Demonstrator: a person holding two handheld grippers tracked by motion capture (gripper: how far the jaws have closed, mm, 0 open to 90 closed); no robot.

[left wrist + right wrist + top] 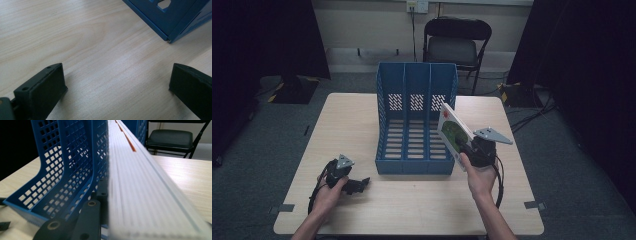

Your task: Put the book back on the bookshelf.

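Pale wood desk (412,200) carries a blue file rack (416,120); just right of it the right gripper (474,148) clamps a thin, stiff, light book (453,134) by its near lower edge. Gripping nearer the spine would likely steady it. The left gripper (357,185) rests on the desk at near left, jaws wide apart and empty.

Your right tool (468,148) clamps a glossy-covered book (453,132) with pale paper page edges, beside you a perforated blue plastic rack (416,120), smooth pale wood-grain surface (362,210), your left tool (357,185) with matt black jaws
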